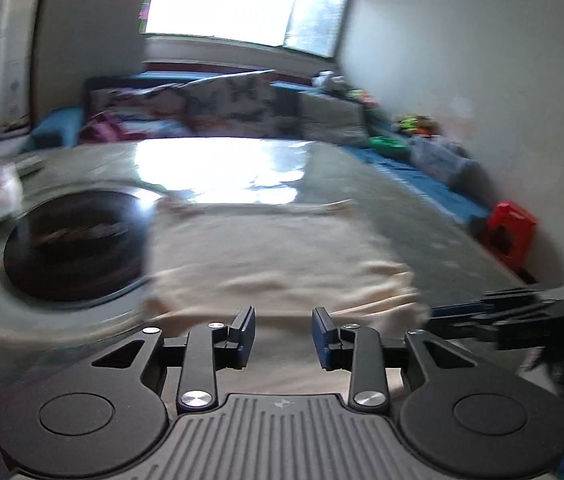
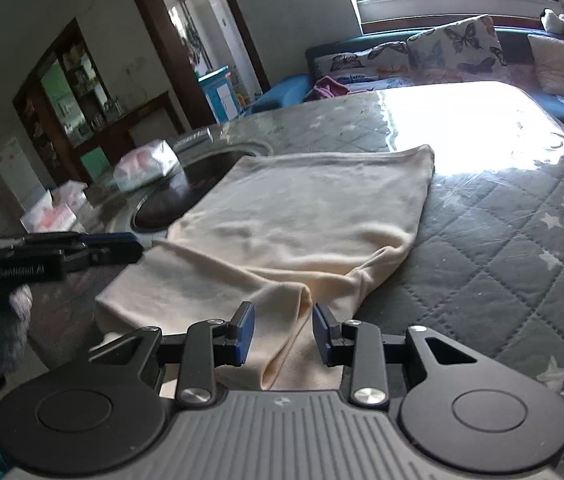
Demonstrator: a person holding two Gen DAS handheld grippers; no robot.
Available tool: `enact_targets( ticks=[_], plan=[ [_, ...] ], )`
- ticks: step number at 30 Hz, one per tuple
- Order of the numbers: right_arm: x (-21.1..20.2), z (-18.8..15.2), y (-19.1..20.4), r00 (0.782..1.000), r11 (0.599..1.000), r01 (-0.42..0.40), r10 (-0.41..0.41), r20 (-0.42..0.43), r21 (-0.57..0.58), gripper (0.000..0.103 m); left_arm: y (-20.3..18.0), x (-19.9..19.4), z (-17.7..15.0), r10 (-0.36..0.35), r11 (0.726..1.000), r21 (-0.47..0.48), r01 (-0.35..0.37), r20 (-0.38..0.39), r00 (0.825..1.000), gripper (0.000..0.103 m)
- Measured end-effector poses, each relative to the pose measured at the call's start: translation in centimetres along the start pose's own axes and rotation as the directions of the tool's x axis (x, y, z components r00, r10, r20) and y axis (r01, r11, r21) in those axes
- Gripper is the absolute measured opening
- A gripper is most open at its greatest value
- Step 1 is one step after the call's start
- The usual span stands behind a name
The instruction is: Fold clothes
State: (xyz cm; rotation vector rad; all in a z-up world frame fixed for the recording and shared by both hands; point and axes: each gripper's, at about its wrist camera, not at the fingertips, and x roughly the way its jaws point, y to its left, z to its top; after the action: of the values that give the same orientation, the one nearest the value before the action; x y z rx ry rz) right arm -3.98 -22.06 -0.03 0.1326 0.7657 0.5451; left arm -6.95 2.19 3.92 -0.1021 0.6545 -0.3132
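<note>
A cream garment (image 2: pixel 297 216) lies partly folded on the quilted grey table cover (image 2: pixel 501 240), and it also shows blurred in the left wrist view (image 1: pixel 274 264). My right gripper (image 2: pixel 283 334) is open above the garment's near end, with a fold of cloth (image 2: pixel 285 320) lying between its fingers. My left gripper (image 1: pixel 282 336) is open just above the garment's near edge, holding nothing. The left gripper shows at the left of the right wrist view (image 2: pixel 114 244). The right gripper shows at the right edge of the left wrist view (image 1: pixel 461 316).
A dark round inset (image 1: pixel 74 244) sits in the table left of the garment. A tissue pack (image 2: pixel 146 166) lies beyond it. A sofa with butterfly cushions (image 2: pixel 453 52) stands behind the table under a bright window. A red stool (image 1: pixel 509 228) is on the right.
</note>
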Motion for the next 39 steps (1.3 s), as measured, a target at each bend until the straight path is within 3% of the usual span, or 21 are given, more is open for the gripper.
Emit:
enact_targets(
  ticks=[8, 10, 13, 17, 22, 27, 33, 39],
  plan=[
    [2.1, 0.6, 0.3, 0.999, 0.999, 0.032, -0.033, -0.019, -0.029, 0.029, 2.9, -0.3, -2.2, 0.074, 0.996, -0.039, -0.075, -0.037, 0.997, 0.034],
    [2.3, 0.6, 0.7, 0.999, 0.997, 0.046, -0.047, -0.022, -0.058, 0.012, 3.2, 0.0, -2.5, 0.081, 0.995, -0.053, -0.083, -0.046, 0.996, 0.034],
    [1.9, 1.1, 1.5, 0.998, 0.994, 0.061, -0.061, 0.004, -0.096, 0.008, 3.6, -0.1, -2.9, 0.079, 0.995, -0.062, -0.081, -0.047, 0.996, 0.034],
    [1.1, 2.0, 2.4, 0.996, 0.988, 0.081, -0.075, 0.051, -0.133, 0.007, 3.8, 0.0, -3.0, 0.071, 0.994, -0.074, -0.075, -0.052, 0.996, 0.034],
    [2.3, 1.5, 1.3, 0.992, 0.987, 0.126, -0.127, 0.000, -0.102, 0.010, 4.0, -0.1, -2.9, 0.083, 0.994, -0.070, -0.086, -0.049, 0.995, 0.036],
    [0.9, 1.2, 0.9, 0.990, 0.985, 0.140, -0.137, 0.031, -0.101, 0.015, 3.3, -0.7, -1.4, 0.078, 0.996, -0.037, -0.078, -0.007, 0.997, 0.033],
    [0.6, 1.0, 2.5, 0.997, 0.983, 0.070, -0.064, 0.044, -0.170, 0.017, 1.5, 1.5, 0.0, 0.018, 1.000, -0.009, -0.018, 0.004, 1.000, 0.033],
    [2.0, 0.2, 2.7, 0.998, 0.980, 0.053, -0.058, -0.020, -0.194, 0.019, 2.6, 4.0, 0.6, 0.043, 0.999, -0.028, -0.043, -0.022, 0.999, 0.033]
  ],
)
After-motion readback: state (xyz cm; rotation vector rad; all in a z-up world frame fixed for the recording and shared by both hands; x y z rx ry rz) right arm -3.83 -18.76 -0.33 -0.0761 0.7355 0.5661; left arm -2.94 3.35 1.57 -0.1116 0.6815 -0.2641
